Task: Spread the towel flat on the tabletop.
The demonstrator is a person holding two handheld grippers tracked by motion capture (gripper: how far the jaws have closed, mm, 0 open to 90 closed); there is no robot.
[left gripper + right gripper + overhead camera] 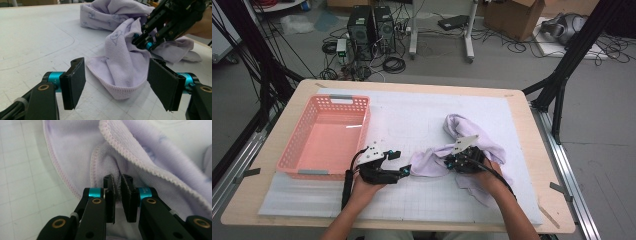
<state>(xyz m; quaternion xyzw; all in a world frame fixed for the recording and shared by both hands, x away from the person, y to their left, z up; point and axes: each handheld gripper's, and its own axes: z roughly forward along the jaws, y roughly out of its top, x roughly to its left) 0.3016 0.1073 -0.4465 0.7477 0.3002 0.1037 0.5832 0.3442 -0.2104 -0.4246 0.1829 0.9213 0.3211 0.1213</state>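
Note:
A lavender towel [484,142] lies crumpled on the white mat, right of centre. My right gripper [449,161] is shut on a fold of the towel [75,150] near its left end; in the right gripper view the stitched hem runs in between the nearly touching jaws [117,178]. My left gripper [404,170] stands open just left of that end. In the left gripper view its jaws [116,82] are spread wide on either side of a hanging, hemmed lobe of the towel [120,67], without touching it. The right gripper [140,41] pinches the cloth just beyond.
A pink plastic basket [364,125] sits on the mat's left side, with nothing in it. The white gridded mat [412,115] covers most of the wooden table [532,150]. Computers and cables lie on the floor beyond the table.

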